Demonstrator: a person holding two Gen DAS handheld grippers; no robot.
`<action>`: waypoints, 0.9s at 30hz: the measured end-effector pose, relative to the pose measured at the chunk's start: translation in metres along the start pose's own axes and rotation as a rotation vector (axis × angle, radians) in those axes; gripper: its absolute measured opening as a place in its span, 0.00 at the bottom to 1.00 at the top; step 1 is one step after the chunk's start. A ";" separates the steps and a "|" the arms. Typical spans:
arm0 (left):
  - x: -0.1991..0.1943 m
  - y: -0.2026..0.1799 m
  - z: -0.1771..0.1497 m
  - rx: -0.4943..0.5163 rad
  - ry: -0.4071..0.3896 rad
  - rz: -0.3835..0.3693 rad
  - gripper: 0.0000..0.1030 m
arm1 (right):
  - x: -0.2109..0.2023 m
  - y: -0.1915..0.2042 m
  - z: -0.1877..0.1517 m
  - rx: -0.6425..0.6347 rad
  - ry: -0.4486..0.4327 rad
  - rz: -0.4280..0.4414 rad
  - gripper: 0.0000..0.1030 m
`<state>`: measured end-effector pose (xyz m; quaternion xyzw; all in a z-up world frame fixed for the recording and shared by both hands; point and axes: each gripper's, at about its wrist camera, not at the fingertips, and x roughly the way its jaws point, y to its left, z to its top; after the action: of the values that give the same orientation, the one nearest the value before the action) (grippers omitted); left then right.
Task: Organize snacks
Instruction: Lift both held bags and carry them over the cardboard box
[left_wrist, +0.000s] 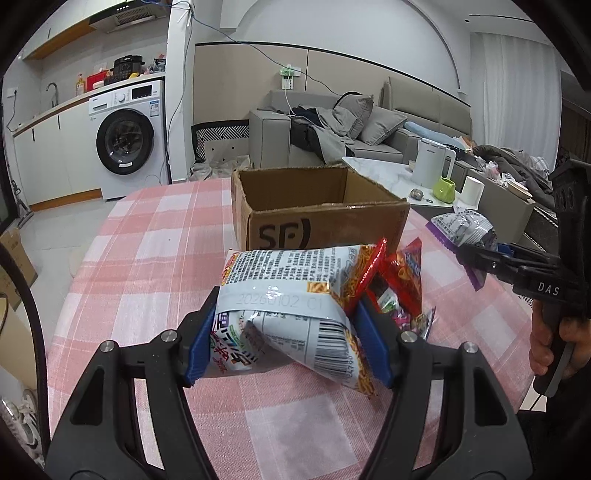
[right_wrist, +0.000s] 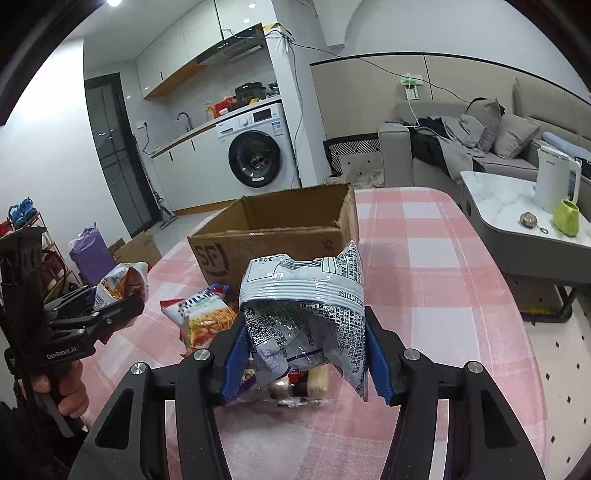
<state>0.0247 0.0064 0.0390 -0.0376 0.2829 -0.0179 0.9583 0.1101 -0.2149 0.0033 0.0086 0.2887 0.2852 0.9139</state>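
An open brown cardboard box stands on the pink checked tablecloth; it also shows in the right wrist view. My left gripper is shut on a white and orange noodle-snack bag, held just above the cloth in front of the box. My right gripper is shut on a silver and purple snack bag, also in front of the box. A red snack packet lies on the cloth behind the left bag. An orange snack bag lies on the cloth left of my right gripper.
A low marble side table with a white kettle and a green mug stands to the right. A grey sofa and a washing machine are behind. The table's edge curves at left.
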 end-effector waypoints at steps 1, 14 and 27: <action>-0.001 -0.002 0.003 0.003 -0.007 -0.001 0.64 | -0.001 0.002 0.003 -0.004 -0.003 0.003 0.55; 0.012 -0.020 0.043 0.004 -0.040 -0.006 0.64 | 0.006 0.016 0.038 -0.032 -0.020 0.028 0.55; 0.049 -0.025 0.087 0.014 -0.039 0.008 0.64 | 0.037 0.008 0.068 0.000 0.016 0.050 0.55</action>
<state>0.1123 -0.0163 0.0872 -0.0300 0.2644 -0.0155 0.9638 0.1670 -0.1787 0.0422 0.0134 0.2957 0.3081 0.9041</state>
